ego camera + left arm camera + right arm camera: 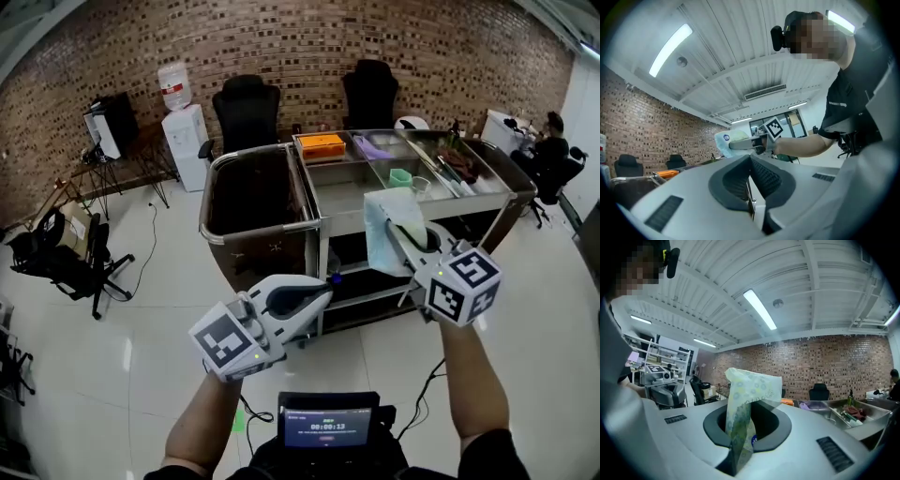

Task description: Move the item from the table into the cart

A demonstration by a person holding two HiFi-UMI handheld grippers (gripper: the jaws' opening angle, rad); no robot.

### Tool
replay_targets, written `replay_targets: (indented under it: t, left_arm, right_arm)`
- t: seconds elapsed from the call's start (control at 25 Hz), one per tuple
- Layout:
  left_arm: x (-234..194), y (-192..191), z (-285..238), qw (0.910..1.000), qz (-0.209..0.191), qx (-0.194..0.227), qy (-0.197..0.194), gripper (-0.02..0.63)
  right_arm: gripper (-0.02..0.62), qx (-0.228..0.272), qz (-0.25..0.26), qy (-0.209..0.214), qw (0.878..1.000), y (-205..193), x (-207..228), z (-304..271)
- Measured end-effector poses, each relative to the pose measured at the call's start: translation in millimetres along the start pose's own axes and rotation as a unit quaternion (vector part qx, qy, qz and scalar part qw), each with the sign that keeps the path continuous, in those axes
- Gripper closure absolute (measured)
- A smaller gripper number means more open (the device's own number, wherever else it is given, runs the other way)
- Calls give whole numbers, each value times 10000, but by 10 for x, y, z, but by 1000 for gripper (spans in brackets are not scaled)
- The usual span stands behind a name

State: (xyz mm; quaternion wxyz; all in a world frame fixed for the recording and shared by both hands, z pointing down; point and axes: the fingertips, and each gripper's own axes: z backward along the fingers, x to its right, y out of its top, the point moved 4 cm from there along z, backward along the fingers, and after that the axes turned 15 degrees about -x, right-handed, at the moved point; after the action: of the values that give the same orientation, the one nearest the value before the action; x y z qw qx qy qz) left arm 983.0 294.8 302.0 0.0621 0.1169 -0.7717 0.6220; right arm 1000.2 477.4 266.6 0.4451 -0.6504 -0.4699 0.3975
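Observation:
A pale green-and-blue plastic packet (386,225) sticks up from my right gripper (401,234), which is shut on it in front of the steel cart (319,223). In the right gripper view the packet (746,399) stands pinched between the jaws, with the cart's trays (834,408) beyond at the right. My left gripper (323,291) is lower and to the left, over the floor before the cart, jaws together with nothing in them. The left gripper view shows its own closed jaws (750,157) and the packet (724,140) held by the other hand.
The cart has a deep dark bin (253,192) at the left and top trays holding an orange box (322,144), a purple item (370,147) and a green cup (400,176). Behind it are office chairs (246,108) and a water dispenser (185,131). A seated person (548,150) is far right.

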Motion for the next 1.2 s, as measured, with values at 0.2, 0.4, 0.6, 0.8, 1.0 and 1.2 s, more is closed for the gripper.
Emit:
replay_targets:
  t: [0.2, 0.4, 0.6, 0.8, 1.0, 1.2]
  left_arm:
    - [-722, -30, -768, 9999, -79, -92, 6, 603]
    - [-1423, 137, -1372, 10000, 11, -94, 10, 603]
    - [-2111, 14, -1627, 9996, 53, -146, -222, 603]
    - [-2450, -62, -1646, 9979, 114, -236, -595, 603]
    - [-2672, -325, -1533, 9957, 456, -68, -808, 603]
    - [-2823, -583, -1421, 9957, 522, -235, -728, 603]
  right_arm:
    - [591, -288, 144, 135, 9994, 334, 1019, -717]
    - [591, -548, 405, 424, 9968, 897, 1828, -1436]
    - [591, -815, 463, 544, 9941, 1196, 2236, -2277]
    - [591, -1469, 349, 803, 9853, 1264, 2369, -2951]
    - [591, -2478, 324, 1026, 9628, 872, 2296, -3653]
    - [591, -3480, 158, 1081, 9311, 299, 2320, -4145]
